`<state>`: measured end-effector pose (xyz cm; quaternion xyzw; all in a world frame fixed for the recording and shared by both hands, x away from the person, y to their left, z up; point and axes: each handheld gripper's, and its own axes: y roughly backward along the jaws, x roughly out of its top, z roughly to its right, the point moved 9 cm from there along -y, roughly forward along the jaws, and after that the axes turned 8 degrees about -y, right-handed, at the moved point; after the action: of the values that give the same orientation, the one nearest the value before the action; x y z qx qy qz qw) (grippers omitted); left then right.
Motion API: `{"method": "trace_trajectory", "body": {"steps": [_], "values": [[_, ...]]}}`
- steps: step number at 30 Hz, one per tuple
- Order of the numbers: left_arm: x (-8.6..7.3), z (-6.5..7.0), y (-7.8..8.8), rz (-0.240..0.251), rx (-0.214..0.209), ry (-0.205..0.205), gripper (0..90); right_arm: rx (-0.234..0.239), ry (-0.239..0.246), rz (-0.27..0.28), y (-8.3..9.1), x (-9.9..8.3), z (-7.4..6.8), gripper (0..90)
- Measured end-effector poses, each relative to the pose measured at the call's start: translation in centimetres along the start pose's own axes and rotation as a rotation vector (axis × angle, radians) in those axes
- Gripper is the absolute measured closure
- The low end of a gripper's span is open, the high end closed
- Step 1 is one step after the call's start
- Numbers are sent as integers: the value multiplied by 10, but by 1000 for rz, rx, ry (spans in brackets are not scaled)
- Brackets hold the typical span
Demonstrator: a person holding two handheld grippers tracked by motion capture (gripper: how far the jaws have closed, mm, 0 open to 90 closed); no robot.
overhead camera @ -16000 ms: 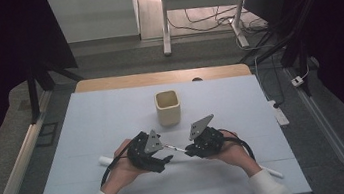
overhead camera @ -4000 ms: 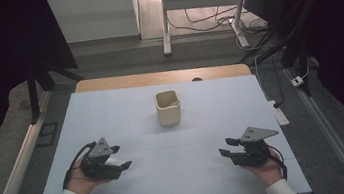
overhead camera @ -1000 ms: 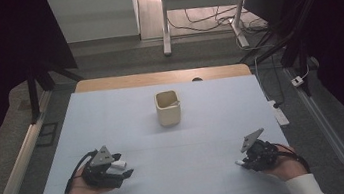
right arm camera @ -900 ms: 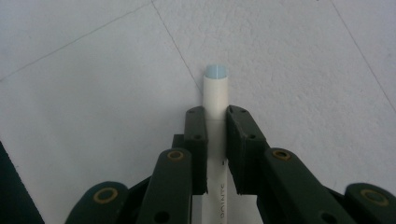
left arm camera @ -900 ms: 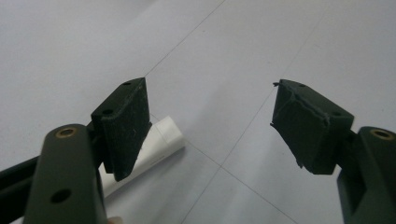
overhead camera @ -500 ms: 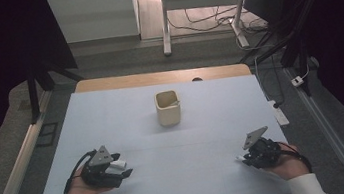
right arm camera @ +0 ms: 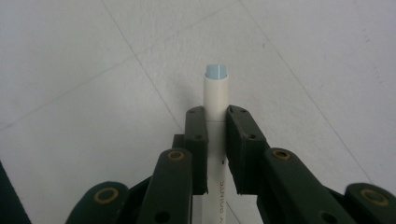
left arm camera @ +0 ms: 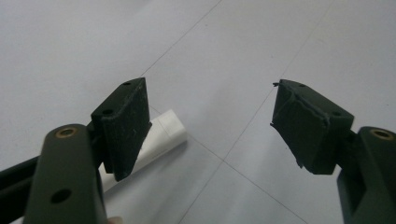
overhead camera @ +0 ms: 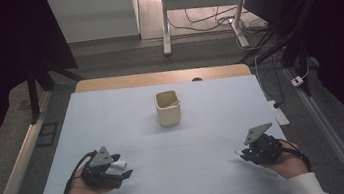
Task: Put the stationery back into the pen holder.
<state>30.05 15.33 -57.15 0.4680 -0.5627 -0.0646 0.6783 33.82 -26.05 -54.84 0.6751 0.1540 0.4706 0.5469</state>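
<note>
**White pen [right arm camera: 216, 93] in the right claw [right arm camera: 216, 116]: holding and carrying it**

1. State. My right claw is clamped on the pen, one pad on each side of the barrel. The pale-blue-tipped end sticks out past the pads. In the high view this claw [overhead camera: 242, 153] sits low at the near right of the table [overhead camera: 213, 121], well away from the cup [overhead camera: 168, 108].

2. My left claw [left arm camera: 210, 107] stands with its jaws wide apart and nothing between them. A short white tube [left arm camera: 163, 133] lies on the table just beside the outer side of its left pad. I cannot tell whether the two touch. The high view shows the claw [overhead camera: 119, 168] at the near left.

3. Grip check. The pads hold the barrel squarely and the pen lines up with the jaws. I judge this grip sound, so I would not loosen it or re-seat it.

4. Carrying. I judge the cup, at the table's centre, to be the likely goal. I would lift first, then travel, so that the tip does not drag. Something already stands inside the cup, and I cannot make out what it is, so I would aim for the free side of the rim.

5. Risk. A round barrel can pivot between flat pads. Slow, level wrist moves should prevent that.

6. Left side. To take the tube, I would shift the claw sideways until the tube lies between the pads, then close across its width.
</note>
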Motion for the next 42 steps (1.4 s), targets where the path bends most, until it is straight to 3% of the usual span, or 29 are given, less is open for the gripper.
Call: {"method": "trace_trajectory", "body": {"steps": [13, 26, 42], "values": [[0, 0, 0, 0, 1, -2, 270, -5, 2, 73, 8, 14, -4, 782], [0, 0, 0, -2, 1, -2, 270, -13, -51, 132, 13, 19, 1, 782], [0, 0, 1, -1, 2, -3, 270, -11, -55, 221, 23, 33, -1, 783]]}}
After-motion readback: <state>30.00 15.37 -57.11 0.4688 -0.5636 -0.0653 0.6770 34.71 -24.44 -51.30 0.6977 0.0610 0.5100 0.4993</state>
